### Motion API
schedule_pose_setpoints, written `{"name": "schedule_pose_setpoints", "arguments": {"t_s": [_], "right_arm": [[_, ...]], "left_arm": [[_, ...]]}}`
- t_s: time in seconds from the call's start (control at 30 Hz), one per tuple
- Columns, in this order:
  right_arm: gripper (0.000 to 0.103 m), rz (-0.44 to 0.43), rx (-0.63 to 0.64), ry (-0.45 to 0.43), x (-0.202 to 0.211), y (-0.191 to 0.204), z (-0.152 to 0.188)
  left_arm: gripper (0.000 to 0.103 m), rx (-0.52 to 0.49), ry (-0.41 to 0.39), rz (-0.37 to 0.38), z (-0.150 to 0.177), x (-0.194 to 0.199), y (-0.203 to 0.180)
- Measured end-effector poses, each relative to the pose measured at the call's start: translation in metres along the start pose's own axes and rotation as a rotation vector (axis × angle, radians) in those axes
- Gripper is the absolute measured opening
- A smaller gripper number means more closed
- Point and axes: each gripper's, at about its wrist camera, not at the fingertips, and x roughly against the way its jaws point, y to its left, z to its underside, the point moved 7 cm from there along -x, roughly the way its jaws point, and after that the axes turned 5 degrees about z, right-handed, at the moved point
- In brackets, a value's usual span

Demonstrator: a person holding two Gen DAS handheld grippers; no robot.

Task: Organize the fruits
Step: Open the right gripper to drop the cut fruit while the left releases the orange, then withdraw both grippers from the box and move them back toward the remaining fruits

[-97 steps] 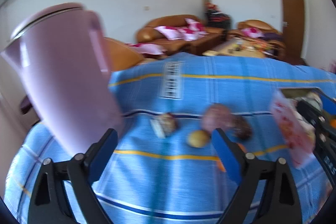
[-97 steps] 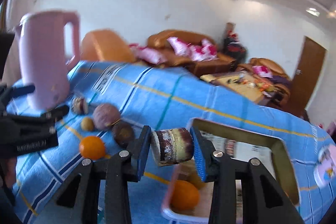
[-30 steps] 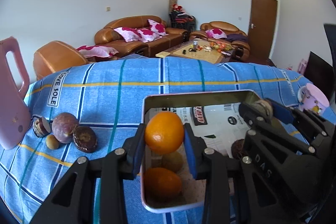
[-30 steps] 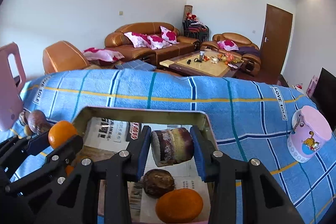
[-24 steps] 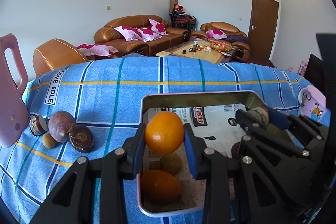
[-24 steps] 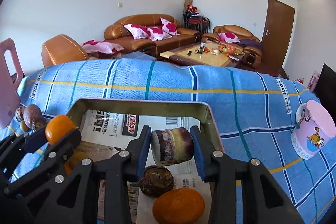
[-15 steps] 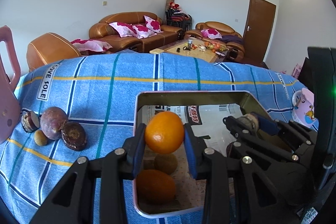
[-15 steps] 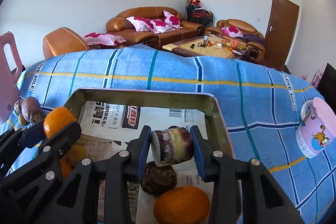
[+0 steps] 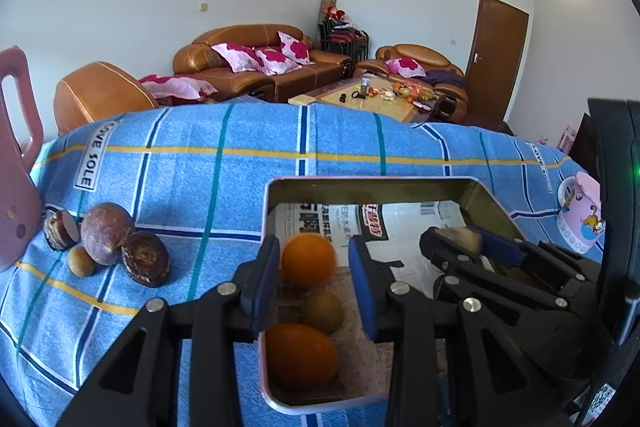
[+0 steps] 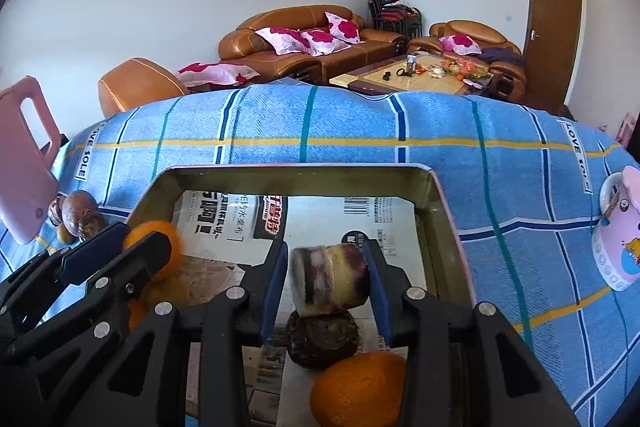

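Observation:
A metal tray lined with newspaper sits on the blue checked cloth. My left gripper hangs over its near left corner. An orange sits just past the pads, blurred, with a gap on its right side, so nothing grips it. Below it lie another orange and a greenish-brown fruit. My right gripper is shut on a purple-and-white fruit chunk. It holds the chunk above a dark brown fruit and an orange in the tray.
On the cloth left of the tray lie a round purple fruit, a dark brown fruit, a small tan fruit and a cut piece. A pink jug stands at the far left, a pink mug at the right.
The orange, first pressed between the left pads, now looks smaller and blurred with a gap beside it. The right gripper has tipped down over the tray, still holding the chunk.

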Motion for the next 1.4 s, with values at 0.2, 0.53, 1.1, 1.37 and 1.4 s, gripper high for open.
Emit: {"name": "schedule_pose_setpoints", "arguments": {"t_s": [0.2, 0.53, 1.1, 1.37, 1.4], "right_arm": [[0.042, -0.052, -0.034, 0.01, -0.001, 0.0, 0.0], [0.056, -0.055, -0.098, -0.052, 0.009, -0.011, -0.008], [0.072, -0.005, -0.069, -0.289, 0.048, -0.001, -0.021], [0.072, 0.029, -0.047, -0.377, 0.06, 0.01, -0.024], [0.072, 0.036, -0.045, -0.382, 0.061, 0.01, -0.024]], "left_arm": [[0.04, 0.012, -0.004, 0.014, -0.001, 0.003, 0.001], [0.092, 0.078, -0.087, -0.076, -0.014, 0.025, 0.024], [0.103, -0.021, -0.156, -0.265, -0.032, 0.067, 0.09], [0.103, -0.013, -0.142, -0.319, -0.017, 0.068, 0.132], [0.103, -0.005, -0.142, -0.321, -0.015, 0.068, 0.137]]}}
